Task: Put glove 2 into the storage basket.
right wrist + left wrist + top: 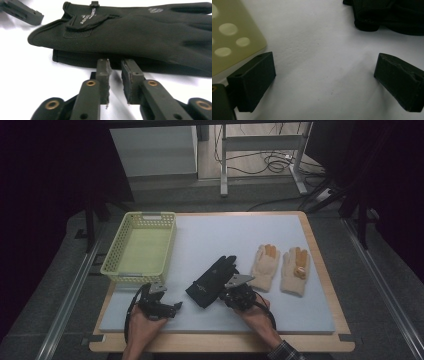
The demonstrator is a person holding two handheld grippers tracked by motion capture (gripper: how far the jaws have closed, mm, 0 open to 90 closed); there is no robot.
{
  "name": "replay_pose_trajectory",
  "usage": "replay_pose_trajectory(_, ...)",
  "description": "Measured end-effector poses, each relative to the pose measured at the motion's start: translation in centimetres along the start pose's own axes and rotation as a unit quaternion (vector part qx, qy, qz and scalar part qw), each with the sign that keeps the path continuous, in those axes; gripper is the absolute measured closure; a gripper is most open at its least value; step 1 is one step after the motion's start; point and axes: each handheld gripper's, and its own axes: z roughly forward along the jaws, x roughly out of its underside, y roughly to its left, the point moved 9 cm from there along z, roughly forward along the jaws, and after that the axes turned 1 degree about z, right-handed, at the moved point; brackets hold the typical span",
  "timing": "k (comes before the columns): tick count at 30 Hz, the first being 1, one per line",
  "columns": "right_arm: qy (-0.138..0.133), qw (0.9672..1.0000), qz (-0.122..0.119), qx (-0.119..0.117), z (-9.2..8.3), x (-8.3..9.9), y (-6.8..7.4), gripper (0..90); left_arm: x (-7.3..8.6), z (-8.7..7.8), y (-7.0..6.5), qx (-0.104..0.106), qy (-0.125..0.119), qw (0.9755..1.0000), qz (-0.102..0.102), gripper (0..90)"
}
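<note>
A black glove (212,281) lies on the white mat (220,235) near the front middle, cuff toward me, with a second dark layer under it (75,60). My right gripper (231,295) sits just right of its cuff. In the right gripper view its jaws (115,65) stand a narrow gap apart with nothing between them, tips just short of the glove's (130,35) lower edge. My left gripper (175,307) rests on the mat left of the glove, jaws wide open (324,70) over bare mat. The glove's cuff (392,15) lies beyond its right jaw.
A yellow perforated basket (112,255) stands empty at the mat's left back; its corner (234,37) is close to my left jaw. Two tan work gloves (265,266) (296,270) lie side by side right of the black glove. The wooden board's edge (325,280) borders the mat.
</note>
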Motion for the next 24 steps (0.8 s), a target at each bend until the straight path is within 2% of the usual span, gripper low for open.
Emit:
replay_pose_trajectory(4, -0.006, 1.0, -0.001, 0.006, -1.2, -0.1, -0.5, 67.4, 0.0, 0.0, 0.0, 0.0, 0.0, 1.0, 0.0, 3.8)
replay_pose_trajectory(6, -0.009, 0.9998, -0.004, 0.019, -2.5, 0.3, -1.3, 60.4, 0.0, 0.0, 0.0, 0.0, 0.0, 1.0, 0.0, 3.8)
replay_pose_trajectory(7, -0.009, 0.9998, -0.004, 0.019, -2.5, 0.3, -1.3, 60.4, 0.0, 0.0, 0.0, 0.0, 0.0, 1.0, 0.0, 3.8)
replay_pose_trajectory(8, -0.007, 0.9996, -0.001, 0.026, -3.2, 0.9, -1.7, 55.3, 0.0, 0.0, 0.0, 0.0, 0.0, 1.0, 0.0, 3.8)
replay_pose_trajectory(12, -0.004, 0.9993, 0.001, 0.038, -4.2, 2.0, -2.5, 49.0, 0.0, 0.0, 0.0, 0.0, 0.0, 1.0, 0.0, 3.8)
replay_pose_trajectory(15, 0.001, 0.9989, 0.015, 0.046, -5.0, 3.2, -3.3, 41.2, 0.0, 0.0, 0.0, 0.0, -0.001, 1.0, 0.0, 3.8)
replay_pose_trajectory(16, 0.003, 0.9983, 0.027, 0.051, -5.6, 4.0, -3.9, 37.5, 0.0, 0.0, 0.0, 0.0, -0.001, 1.0, 0.0, 3.7)
replay_pose_trajectory(19, 0.0, 0.9976, 0.039, 0.058, -6.1, 4.6, -4.4, 34.0, 0.0, 0.0, 0.0, 0.0, -0.001, 1.0, -0.001, 3.7)
replay_pose_trajectory(20, -0.002, 0.9968, 0.045, 0.067, -6.6, 5.1, -4.9, 30.6, 0.0, 0.0, 0.0, 0.0, -0.001, 1.0, 0.0, 3.7)
replay_pose_trajectory(24, -0.003, 0.9954, 0.051, 0.081, -7.3, 5.8, -5.6, 27.8, 0.0, 0.0, 0.0, 0.0, -0.001, 1.0, -0.001, 3.7)
